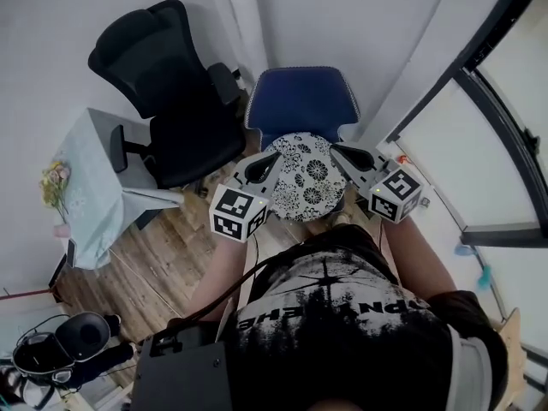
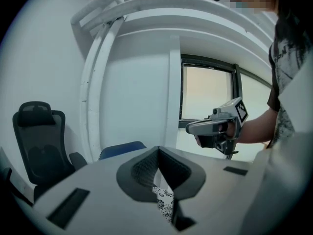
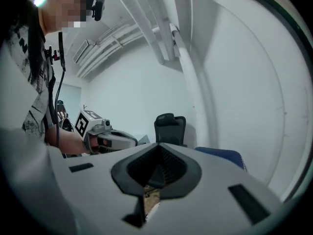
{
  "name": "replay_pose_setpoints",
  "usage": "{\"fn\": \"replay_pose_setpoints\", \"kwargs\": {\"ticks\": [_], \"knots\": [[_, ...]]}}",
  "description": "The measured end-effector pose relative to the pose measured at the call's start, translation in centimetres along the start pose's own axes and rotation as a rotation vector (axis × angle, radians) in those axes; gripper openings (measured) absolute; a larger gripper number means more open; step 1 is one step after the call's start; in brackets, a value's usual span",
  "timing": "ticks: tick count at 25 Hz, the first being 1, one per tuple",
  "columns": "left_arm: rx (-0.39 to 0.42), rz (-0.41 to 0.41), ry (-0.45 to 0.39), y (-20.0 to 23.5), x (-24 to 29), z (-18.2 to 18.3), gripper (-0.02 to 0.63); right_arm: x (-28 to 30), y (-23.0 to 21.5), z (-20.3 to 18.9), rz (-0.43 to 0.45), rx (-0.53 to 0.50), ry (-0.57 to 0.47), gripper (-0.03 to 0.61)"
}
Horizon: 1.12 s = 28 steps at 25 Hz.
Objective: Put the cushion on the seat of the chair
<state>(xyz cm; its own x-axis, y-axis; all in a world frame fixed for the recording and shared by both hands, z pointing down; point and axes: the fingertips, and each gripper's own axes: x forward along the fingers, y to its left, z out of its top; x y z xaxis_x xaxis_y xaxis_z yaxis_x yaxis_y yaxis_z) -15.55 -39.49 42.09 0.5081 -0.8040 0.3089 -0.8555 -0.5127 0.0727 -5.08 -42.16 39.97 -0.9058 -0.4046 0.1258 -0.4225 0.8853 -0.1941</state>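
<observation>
Left gripper (image 1: 272, 159) and right gripper (image 1: 338, 151) each clamp an opposite edge of the patterned cushion (image 1: 304, 178), which hangs between them, with the blue chair (image 1: 300, 101) just ahead and below. Such thin pinches on soft fabric may let an edge slip. An uneven release could tumble the cushion short of the chair.
</observation>
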Motion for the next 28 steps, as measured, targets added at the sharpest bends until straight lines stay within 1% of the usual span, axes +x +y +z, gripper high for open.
{"fn": "replay_pose_setpoints", "kwargs": {"ticks": [3, 7, 13, 18, 21, 28], "knots": [[-0.012, 0.001, -0.011, 1.1, -0.2, 0.7, 0.015, 0.5, -0.4, 0.5, -0.02, -0.016, 0.004, 0.02], [-0.029, -0.009, -0.011, 2.2, -0.8, 0.6, 0.015, 1.5, 0.2, 0.7, -0.038, -0.021, 0.022, 0.02], [-0.058, -0.009, -0.004, 2.0, -0.7, 0.0, 0.015, 1.7, 0.3, 0.5, -0.037, -0.046, 0.047, 0.02], [-0.069, -0.002, -0.007, 2.7, -1.1, -0.1, 0.015, 2.5, 0.9, 0.2, -0.028, -0.049, 0.077, 0.018], [-0.07, -0.006, -0.008, 3.1, -1.5, -0.1, 0.015, 3.0, 1.4, 0.3, -0.025, -0.05, 0.085, 0.018], [-0.065, -0.021, -0.013, 1.9, -1.4, 0.0, 0.015, 2.3, 1.3, 0.3, -0.022, -0.053, 0.087, 0.018]]}}
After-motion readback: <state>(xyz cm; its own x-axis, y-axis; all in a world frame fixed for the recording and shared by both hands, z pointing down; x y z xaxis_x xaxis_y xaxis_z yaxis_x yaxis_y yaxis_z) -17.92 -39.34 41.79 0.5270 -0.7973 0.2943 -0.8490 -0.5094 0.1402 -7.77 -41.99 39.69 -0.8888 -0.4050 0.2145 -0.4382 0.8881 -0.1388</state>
